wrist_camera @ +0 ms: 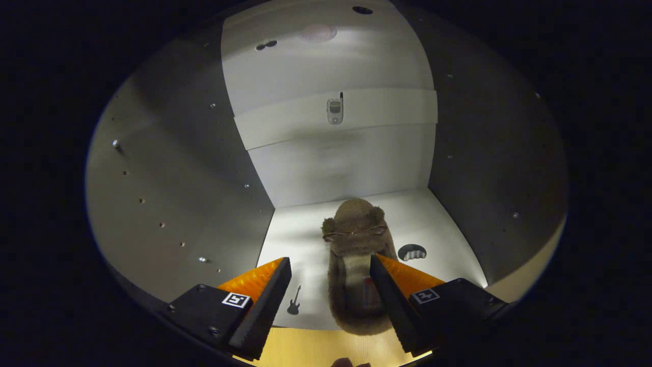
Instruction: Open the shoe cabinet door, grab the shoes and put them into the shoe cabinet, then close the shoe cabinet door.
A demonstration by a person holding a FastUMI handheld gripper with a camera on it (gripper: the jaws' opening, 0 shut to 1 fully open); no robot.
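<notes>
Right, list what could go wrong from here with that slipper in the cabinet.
1. The furry slipper lies between the open fingers of the tool, close against one finger; pulling back could snag the fur and drag it out.
2. Its heel reaches the front edge of the cabinet floor, so the door might catch on it when closing.
3. The side walls stand close, so a wide swing may knock them.

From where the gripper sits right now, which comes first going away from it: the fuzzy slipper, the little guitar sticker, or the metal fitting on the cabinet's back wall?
1. Fuzzy slipper: between the open fingers of the gripper, against the right one.
2. Guitar sticker: on the cabinet floor, beside the left finger; too close to the slipper to rank firmly.
3. Metal fitting: on the back wall, far beyond.
</notes>
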